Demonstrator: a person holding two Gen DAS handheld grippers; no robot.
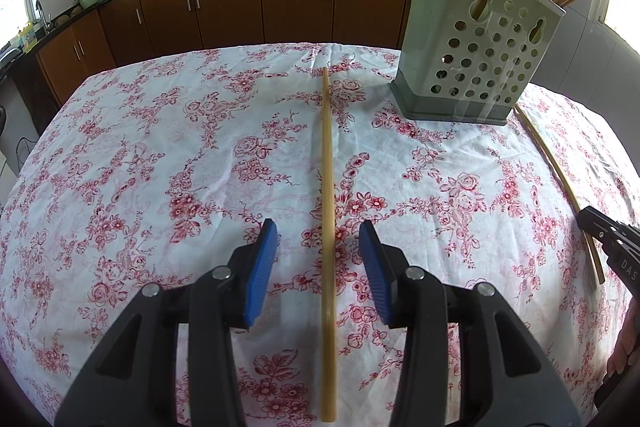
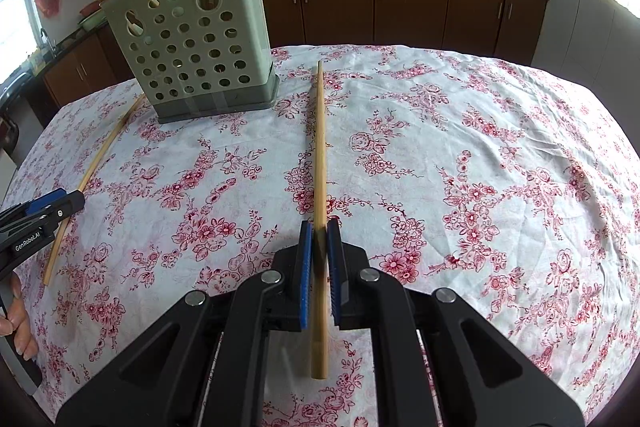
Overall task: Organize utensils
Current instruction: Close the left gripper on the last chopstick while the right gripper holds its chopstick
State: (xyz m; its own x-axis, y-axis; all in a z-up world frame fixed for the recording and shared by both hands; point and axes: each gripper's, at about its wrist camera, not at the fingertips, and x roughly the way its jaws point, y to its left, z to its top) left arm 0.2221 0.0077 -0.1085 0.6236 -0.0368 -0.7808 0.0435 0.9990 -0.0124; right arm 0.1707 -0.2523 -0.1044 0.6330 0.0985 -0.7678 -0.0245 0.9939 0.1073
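Table: floral cloth (image 1: 160, 147), rumpled.
Holder (image 2: 200, 39): far side, part-filled.
Right gripper (image 2: 320, 267): clamped on one chopstick (image 2: 320, 147), off-centre; may pivot, miss holder.
Left gripper (image 1: 318, 267): half open, straddling a second chopstick (image 1: 328, 187), ungripped.

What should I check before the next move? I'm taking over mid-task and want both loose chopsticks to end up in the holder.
1. Right tongs shut on right chopstick: ok.
2. Left tongs gripping left chopstick: not ok, pads stand apart on either side of it.
3. Holder upright on tablecloth: ok.
4. Room in holder for more: cannot tell.
5. Cloth between tongs and holder free of obstacles: ok.
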